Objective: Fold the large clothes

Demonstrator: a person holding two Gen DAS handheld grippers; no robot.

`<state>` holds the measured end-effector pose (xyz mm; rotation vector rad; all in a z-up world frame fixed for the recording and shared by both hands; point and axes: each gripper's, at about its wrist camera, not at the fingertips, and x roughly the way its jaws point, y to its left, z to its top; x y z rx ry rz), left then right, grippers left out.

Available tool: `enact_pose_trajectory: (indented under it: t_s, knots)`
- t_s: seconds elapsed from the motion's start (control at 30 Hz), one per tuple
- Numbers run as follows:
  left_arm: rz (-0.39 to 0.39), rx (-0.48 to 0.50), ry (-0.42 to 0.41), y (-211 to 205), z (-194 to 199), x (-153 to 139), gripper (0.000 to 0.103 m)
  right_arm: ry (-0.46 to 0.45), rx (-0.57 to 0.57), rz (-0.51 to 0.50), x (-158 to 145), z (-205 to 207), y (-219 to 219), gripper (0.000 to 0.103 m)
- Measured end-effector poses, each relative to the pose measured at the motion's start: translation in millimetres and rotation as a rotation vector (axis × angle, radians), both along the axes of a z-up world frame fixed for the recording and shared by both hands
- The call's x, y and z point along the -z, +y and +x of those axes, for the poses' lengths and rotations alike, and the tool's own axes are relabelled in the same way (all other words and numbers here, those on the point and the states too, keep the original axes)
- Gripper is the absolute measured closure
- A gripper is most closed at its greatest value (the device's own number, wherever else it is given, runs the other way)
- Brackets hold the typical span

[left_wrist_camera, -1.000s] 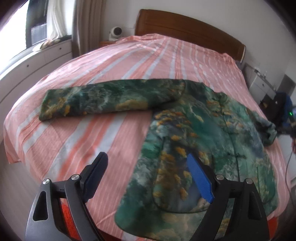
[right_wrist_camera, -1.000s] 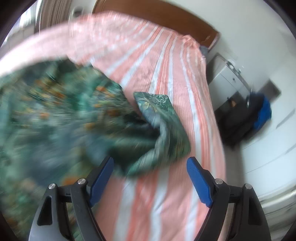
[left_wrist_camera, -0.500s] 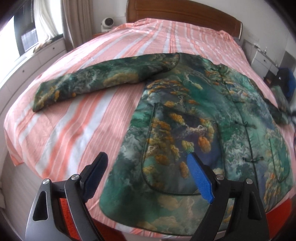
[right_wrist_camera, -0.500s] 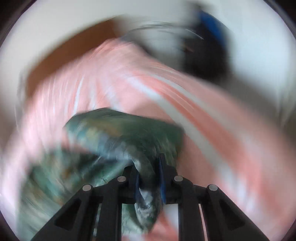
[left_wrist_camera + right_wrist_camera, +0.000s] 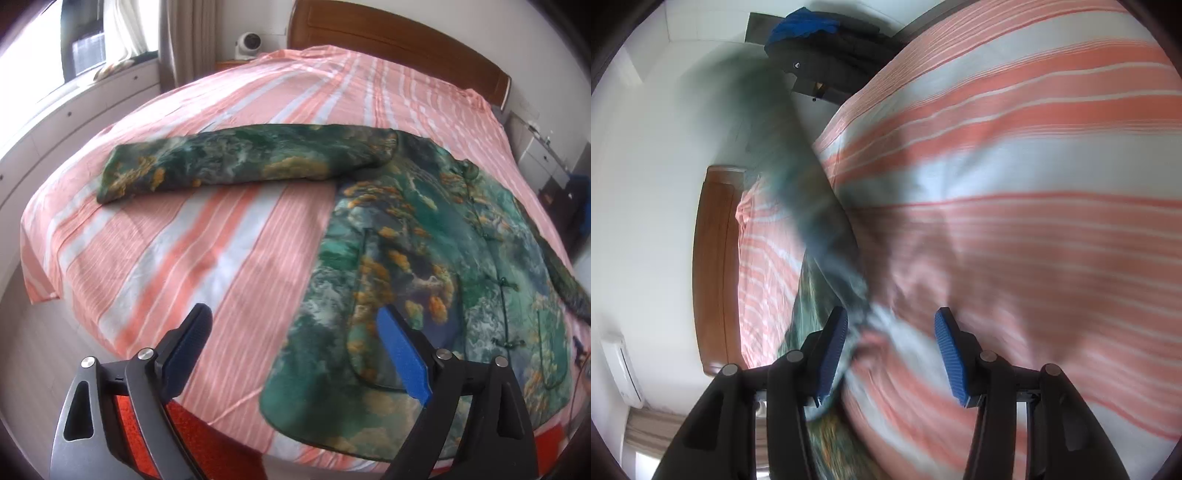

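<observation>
Green jacket (image 5: 424, 258) sleeve (image 5: 812, 221) motion-blurred beside wide-open, empty right tool (image 5: 892, 350); left tool (image 5: 295, 358) likewise agape.

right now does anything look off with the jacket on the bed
The jacket lies lopsided: one sleeve stretches flat across the bed, while the other trails off the bed's far edge. Its hem overhangs the near edge.

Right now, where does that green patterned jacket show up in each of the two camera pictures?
Left wrist view: the green jacket lies spread flat across the centre and right, one sleeve stretched out to the left.
Right wrist view: only a blurred green sleeve, running from upper left down to the left finger.
Shared landmark: the wooden headboard.
</observation>
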<state>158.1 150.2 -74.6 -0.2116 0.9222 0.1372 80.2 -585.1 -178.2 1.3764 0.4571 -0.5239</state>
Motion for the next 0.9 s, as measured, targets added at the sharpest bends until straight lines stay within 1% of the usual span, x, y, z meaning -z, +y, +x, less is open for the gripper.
enact_pose_trajectory:
  t_s: [0.07,0.1,0.13,0.2,0.23,0.3,0.33,0.4,0.43,0.47,0.5,0.53,0.57,0.6,0.63,0.67,0.7,0.73,0.77,0.83,0.9]
  knots:
    - [-0.025,0.022,0.025,7.6,6.0,7.5,0.006,0.022,-0.103,-0.074,-11.6,-2.3,11.5,0.053]
    - [-0.06,0.039,0.043,12.0,9.9,12.9,0.006,0.034,-0.183,-0.111,-16.8,-1.8,20.4,0.053]
    - [-0.12,0.067,0.07,17.0,14.9,20.2,0.005,0.038,-0.252,-0.128,-19.1,-0.9,27.4,0.053]
    - [-0.247,0.122,0.129,24.5,24.5,37.9,0.005,0.037,-0.4,-0.128,-19.4,-4.9,49.6,0.052]
    - [-0.282,0.134,0.157,25.2,27.5,46.1,0.005,0.039,-0.472,-0.122,-18.2,-6.3,60.0,0.049]
    - [-0.323,0.181,0.181,19.2,30.9,58.6,0.005,0.068,-0.642,-0.136,-13.0,-10.4,90.4,0.046]
    - [-0.324,0.202,0.19,14.2,31.5,62.1,0.005,0.086,-0.721,-0.157,-10.0,-12.7,102.6,0.046]
    - [-0.327,0.265,0.192,-0.2,30.5,65.9,0.005,0.121,-0.839,-0.209,-7.6,-20.0,127.5,0.046]
    - [-0.318,0.298,0.188,-8.9,28.6,66.6,0.006,0.122,-0.874,-0.227,-7.4,-22.7,136.0,0.046]
    - [-0.294,0.307,0.19,-14.7,26.9,67.9,0.01,0.12,-0.905,-0.241,-6.3,-22.5,142.1,0.046]
    - [-0.259,0.315,0.206,-21.6,25.0,70.4,0.027,0.118,-0.933,-0.256,-7.5,-24.6,150.4,0.046]
    - [-0.223,0.323,0.231,-27.2,24.5,72.5,0.035,0.123,-0.952,-0.272,-7.7,-21.7,155.4,0.045]
    - [-0.188,0.324,0.241,-30.7,22.9,73.1,0.046,0.138,-0.971,-0.296,-8.1,-25.7,163.5,0.045]
    - [-0.167,0.324,0.233,-32.9,19.9,70.6,0.055,0.167,-1.002,-0.323,-9.0,-22.0,169.3,0.048]
    - [-0.173,0.329,0.236,-33.0,18.6,68.6,0.073,0.183,-1.022,-0.338,-10.0,-16.6,178.2,0.064]
    - [-0.184,0.332,0.242,-33.1,16.5,64.3,0.08,0.199,-1.043,-0.356,-10.6,-14.8,181.8,0.075]
    - [-0.186,0.336,0.237,-34.0,14.0,57.6,0.084,0.207,-1.06,-0.372,-10.7,-12.7,184.0,0.086]
    - [-0.185,0.349,0.229,-35.3,10.2,47.3,0.085,0.209,-1.065,-0.386,-11.9,-11.3,185.5,0.088]
    - [-0.187,0.362,0.224,-35.9,6.3,38.8,0.086,0.208,-1.072,-0.407,-19.1,-15.7,186.2,0.088]
    - [-0.188,0.387,0.21,-33.8,-1.8,21.2,0.086,0.188,-1.073,-0.413,-36.7,-18.9,184.9,0.089]
    - [-0.165,0.402,0.222,-34.3,-9.2,16.5,0.086,0.166,-1.078,-0.419,-53.3,-26.1,186.7,0.09]
